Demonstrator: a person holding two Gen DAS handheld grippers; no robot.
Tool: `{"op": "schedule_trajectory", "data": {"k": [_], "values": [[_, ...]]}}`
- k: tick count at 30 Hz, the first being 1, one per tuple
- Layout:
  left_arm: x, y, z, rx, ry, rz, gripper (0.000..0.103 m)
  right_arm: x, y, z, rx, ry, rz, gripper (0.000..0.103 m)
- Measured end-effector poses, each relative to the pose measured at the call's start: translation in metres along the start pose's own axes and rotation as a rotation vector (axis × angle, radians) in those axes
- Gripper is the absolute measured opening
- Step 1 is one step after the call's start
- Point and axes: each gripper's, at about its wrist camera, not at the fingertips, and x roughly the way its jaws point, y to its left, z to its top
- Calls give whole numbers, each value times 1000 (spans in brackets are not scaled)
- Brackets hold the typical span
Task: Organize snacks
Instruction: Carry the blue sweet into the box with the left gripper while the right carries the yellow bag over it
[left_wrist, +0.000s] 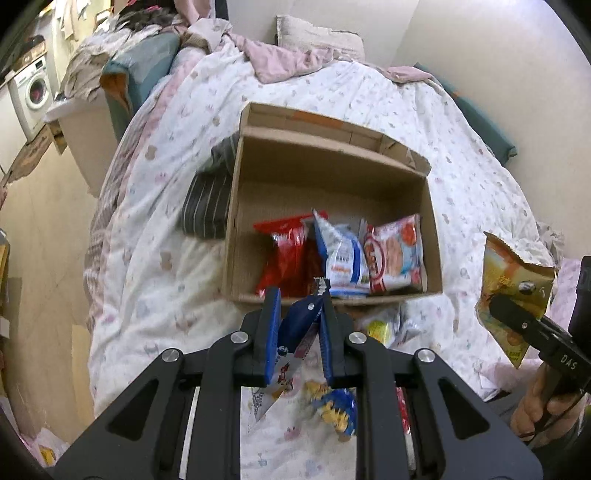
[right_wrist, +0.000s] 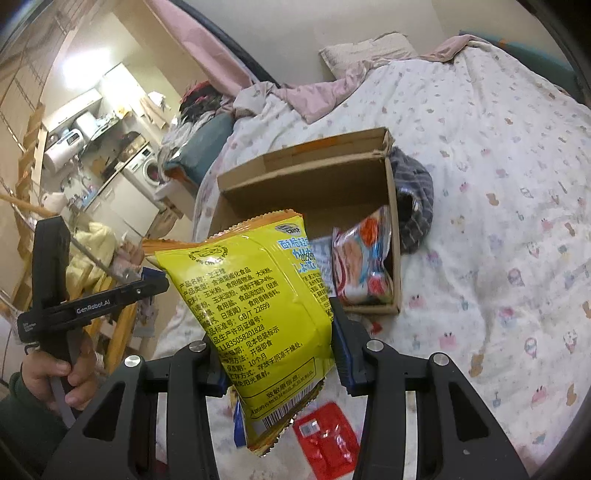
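A cardboard box (left_wrist: 332, 162) lies on the bed and holds a red packet (left_wrist: 286, 251), a blue-white packet (left_wrist: 343, 254) and a pink-white packet (left_wrist: 397, 254). My left gripper (left_wrist: 299, 299) is shut on a dark blue snack packet (left_wrist: 299, 325), just in front of the box's near wall. My right gripper (right_wrist: 273, 325) is shut on a yellow snack bag (right_wrist: 258, 314), held above the bed before the box (right_wrist: 306, 184). The right gripper and its bag (left_wrist: 513, 284) also show at the right of the left wrist view.
Loose snacks lie on the quilt (left_wrist: 461, 155) near me: a blue-yellow packet (left_wrist: 336, 410), a yellow one (left_wrist: 380, 328), a red packet (right_wrist: 327, 439). A striped dark cloth (left_wrist: 207, 206) lies beside the box. Pillows (left_wrist: 317, 37) lie at the bed's far end; a washing machine (left_wrist: 33, 92) stands at far left.
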Motion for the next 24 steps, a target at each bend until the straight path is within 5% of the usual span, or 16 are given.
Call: {"op": "schedule_trajectory", "data": {"k": [24], "values": [[53, -16, 63, 39, -10, 24, 16, 63, -28, 64, 29, 4, -77, 45]]}}
